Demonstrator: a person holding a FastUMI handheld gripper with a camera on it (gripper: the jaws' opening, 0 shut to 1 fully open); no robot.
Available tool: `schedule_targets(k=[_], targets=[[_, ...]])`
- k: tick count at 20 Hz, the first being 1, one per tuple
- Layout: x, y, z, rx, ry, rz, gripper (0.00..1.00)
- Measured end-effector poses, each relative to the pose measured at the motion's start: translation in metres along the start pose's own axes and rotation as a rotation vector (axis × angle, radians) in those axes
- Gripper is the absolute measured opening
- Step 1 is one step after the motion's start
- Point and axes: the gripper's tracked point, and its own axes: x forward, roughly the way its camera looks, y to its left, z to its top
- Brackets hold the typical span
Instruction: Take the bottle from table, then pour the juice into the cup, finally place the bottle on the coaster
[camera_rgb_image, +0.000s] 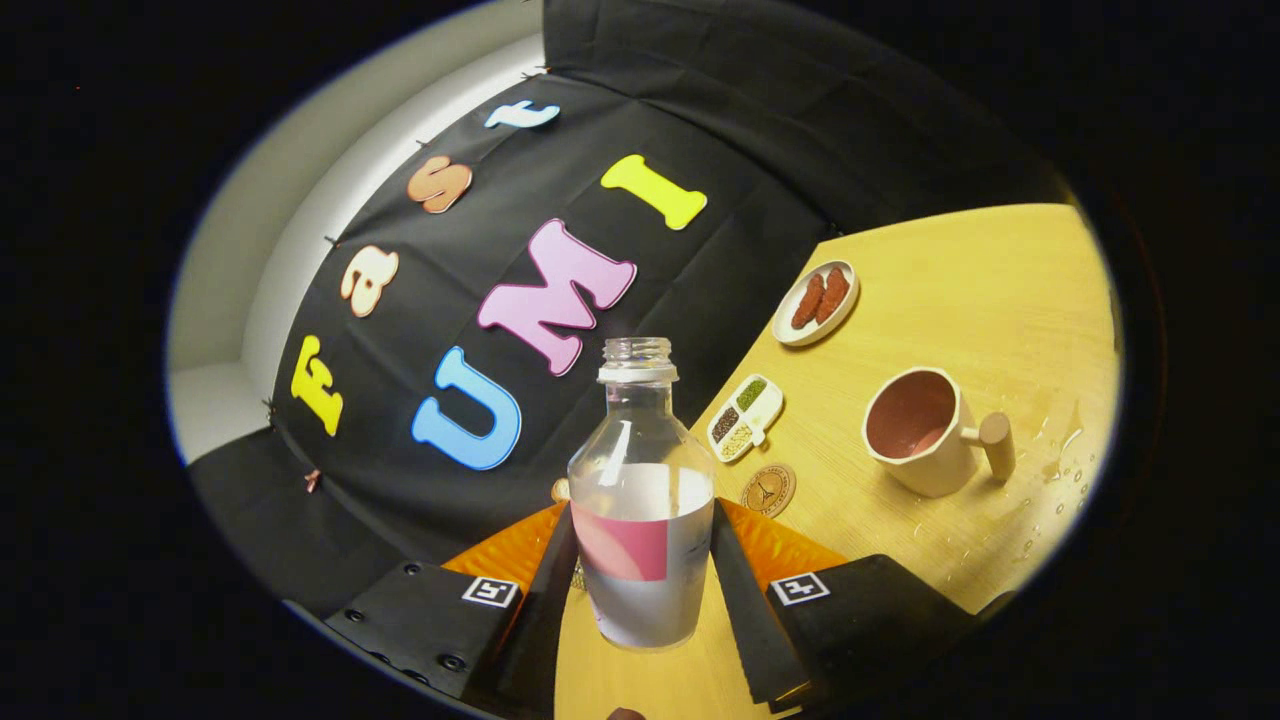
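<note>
Gripped between the two fingers of the gripper (640, 560) stands the bottle (640, 500), one finger (548, 590) pressed against its left side and the other against its right, so the jaws are closed down to the width of the bottle's body. The bottle is clear plastic with no cap on its threaded neck, a white label with a pink patch wrapped round its lower half, and it looks upright relative to the fingers while the whole scene behind it is tilted.

Beyond the fingers, at about one o'clock from the bottle, a small round coaster (768, 490) with a dark emblem lies flat on the yellow wooden table (980, 280). Just past the coaster, also toward one o'clock, sits a little white divided dish (745, 417) holding green, dark and pale grains in separate sections. Farther off in the same direction is a white oval plate (816, 302) with two reddish-brown pieces on it.

At roughly two o'clock from the bottle, well apart from it, stands the cup (920, 430), cream outside and pinkish-brown inside, its stubby handle pointing away from the bottle. Drops of water (1060, 470) are scattered on the table just beyond the cup's handle.
</note>
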Motion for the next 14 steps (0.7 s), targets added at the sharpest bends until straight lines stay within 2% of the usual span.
schedule_targets(k=[14], targets=[[0.015,-0.041,-0.009,0.319,0.057,-0.074,0.76]])
